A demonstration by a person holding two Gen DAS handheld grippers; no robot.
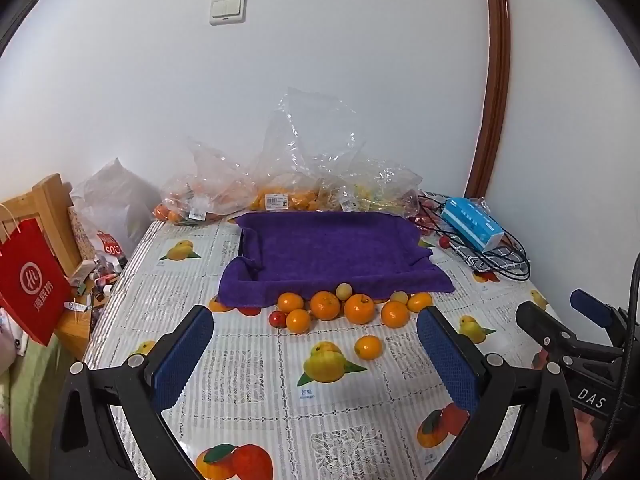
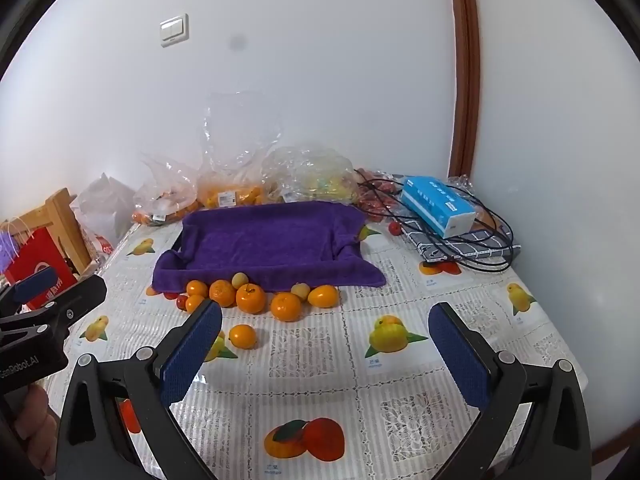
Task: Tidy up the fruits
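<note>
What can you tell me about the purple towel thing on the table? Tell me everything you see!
The purple towel looks soft and fuzzy, like terry cloth. It is draped over something shaped like a shallow tray, which stays hidden, so its sides stand up and its middle dips flat. Nothing lies inside it. Its front edge flops onto the fruit-print tablecloth, and a row of small oranges sits along that edge, some seeming to touch it. Clear plastic bags of fruit sit right behind it.

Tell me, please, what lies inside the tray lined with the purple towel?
Only the purple terry towel shows inside; no fruit lies on it. The tray beneath is covered, apart from a dark edge at its left.
</note>
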